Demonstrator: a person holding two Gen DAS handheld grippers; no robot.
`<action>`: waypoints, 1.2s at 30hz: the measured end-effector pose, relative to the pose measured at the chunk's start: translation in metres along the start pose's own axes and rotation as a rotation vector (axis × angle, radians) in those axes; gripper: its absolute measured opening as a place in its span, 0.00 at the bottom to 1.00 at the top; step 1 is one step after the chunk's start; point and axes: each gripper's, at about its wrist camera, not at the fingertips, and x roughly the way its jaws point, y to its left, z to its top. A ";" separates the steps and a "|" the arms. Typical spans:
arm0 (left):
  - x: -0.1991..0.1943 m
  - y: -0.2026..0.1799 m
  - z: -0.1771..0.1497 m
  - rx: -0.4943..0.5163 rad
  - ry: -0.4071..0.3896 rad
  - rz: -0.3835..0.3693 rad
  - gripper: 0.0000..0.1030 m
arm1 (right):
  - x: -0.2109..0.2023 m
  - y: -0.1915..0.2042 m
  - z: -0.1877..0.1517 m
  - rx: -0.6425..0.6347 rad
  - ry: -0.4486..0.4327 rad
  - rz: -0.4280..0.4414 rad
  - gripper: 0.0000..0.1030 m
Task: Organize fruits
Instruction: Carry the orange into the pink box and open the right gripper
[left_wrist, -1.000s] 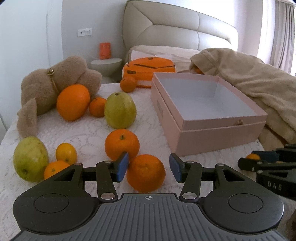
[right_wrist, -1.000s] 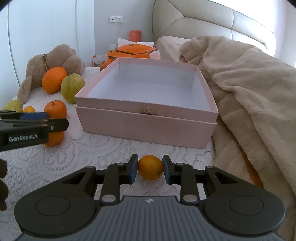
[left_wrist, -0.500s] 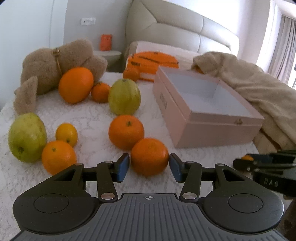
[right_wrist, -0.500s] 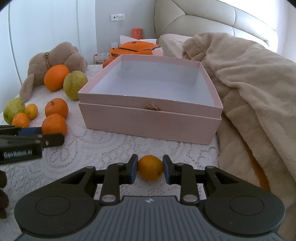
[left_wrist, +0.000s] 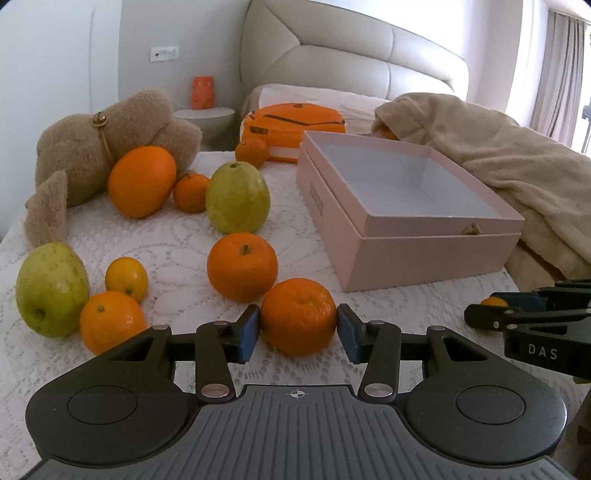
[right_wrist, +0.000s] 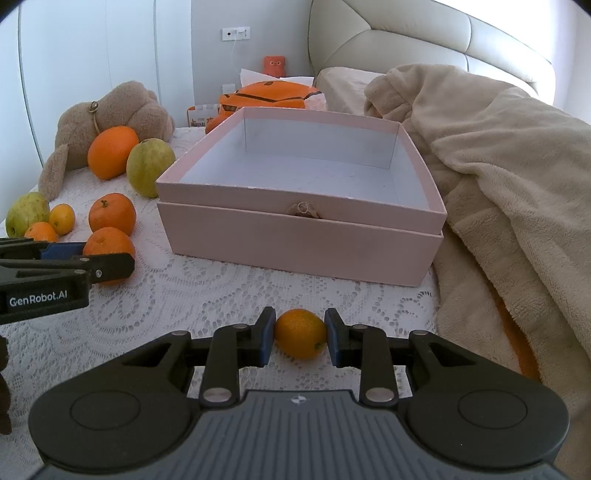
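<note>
Mandarin (left_wrist: 298, 322): on the white lace cover (left_wrist: 177, 243), between the blue pads of the left gripper (left_wrist: 298, 328), both pads touching its sides; claw closed onto it. The right wrist view shows this fruit only partly (right_wrist: 109, 242), behind the left gripper's side (right_wrist: 66, 271).

Small orange (right_wrist: 300, 333): on the lace cover, in front of the box, pinched between the pads of the right gripper (right_wrist: 300, 336); claw closed onto it. The left wrist view shows only a sliver of it (left_wrist: 494, 302) behind the right gripper's fingers (left_wrist: 532, 314).

Pink box (right_wrist: 303, 236): open, lidless, interior pale and bare; small metal clasp on the front wall. The right wrist view faces the clasp side; the left wrist view shows it at an angle (left_wrist: 424, 254).

Loose fruit, left of the box (left wrist view):
- orange with stem (left_wrist: 242, 266), touching or just behind the held mandarin;
- two green pear-like fruits (left_wrist: 237, 197), (left_wrist: 51, 288);
- large orange (left_wrist: 142, 181) against the plush bear (left_wrist: 92, 147);
- small mandarin (left_wrist: 191, 192);
- small yellow citrus (left_wrist: 126, 279);
- mandarin (left_wrist: 112, 321), near edge.

Surroundings: beige blanket (right_wrist: 509, 177) right of the box; orange bag (left_wrist: 293, 127) behind it.
</note>
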 end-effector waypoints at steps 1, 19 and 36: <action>-0.001 0.000 0.000 0.001 -0.002 -0.001 0.49 | 0.000 0.000 0.000 0.000 -0.001 0.000 0.27; 0.055 -0.046 0.145 0.041 0.009 -0.257 0.48 | 0.005 -0.053 0.186 0.161 -0.133 0.065 0.28; 0.058 -0.029 0.130 0.066 -0.089 -0.206 0.49 | 0.110 -0.080 0.165 0.243 0.159 0.041 0.54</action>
